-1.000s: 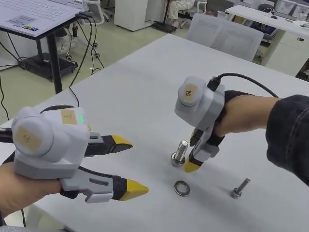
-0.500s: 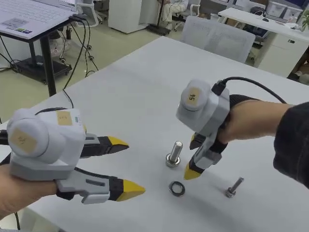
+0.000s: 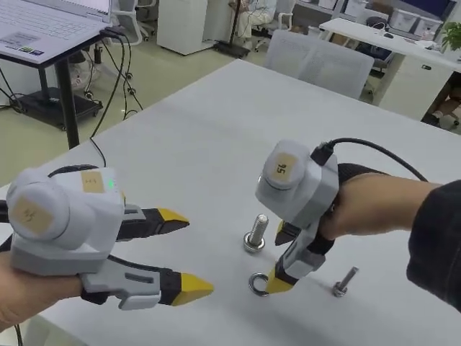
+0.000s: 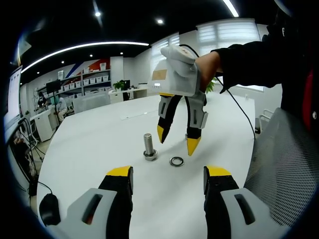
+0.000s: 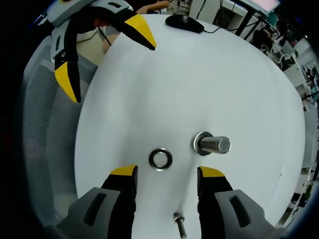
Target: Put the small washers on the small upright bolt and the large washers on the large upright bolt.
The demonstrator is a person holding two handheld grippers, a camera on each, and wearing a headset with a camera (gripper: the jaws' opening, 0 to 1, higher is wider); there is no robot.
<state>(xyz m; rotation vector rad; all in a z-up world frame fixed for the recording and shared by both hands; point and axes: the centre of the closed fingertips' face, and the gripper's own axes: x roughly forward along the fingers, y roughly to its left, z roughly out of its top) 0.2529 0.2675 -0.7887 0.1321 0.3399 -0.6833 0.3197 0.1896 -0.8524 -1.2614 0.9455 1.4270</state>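
Observation:
The large bolt (image 3: 256,232) stands upright on its head on the white table (image 3: 194,144), with a washer around its base. A loose large washer (image 3: 257,283) lies flat just in front of it. My right gripper (image 3: 278,258) points down and is open, its near tip beside that washer. In the right gripper view the washer (image 5: 160,159) lies just ahead of the jaws of the right gripper (image 5: 168,172), with the bolt (image 5: 212,144) to the right. The small bolt (image 3: 344,281) sits further right. My left gripper (image 3: 186,251) hovers open and holds nothing.
A laptop (image 3: 43,25) on a black stand with hanging cables is off the table's far left. A grey chair (image 3: 320,65) stands at the far edge. A black mouse (image 5: 184,22) lies on the table behind the left gripper. The table's near edge runs close under the left hand.
My right gripper has come down and forward from beside the large bolt to the loose washer. The left gripper has kept its place, still open. The head camera has shifted.

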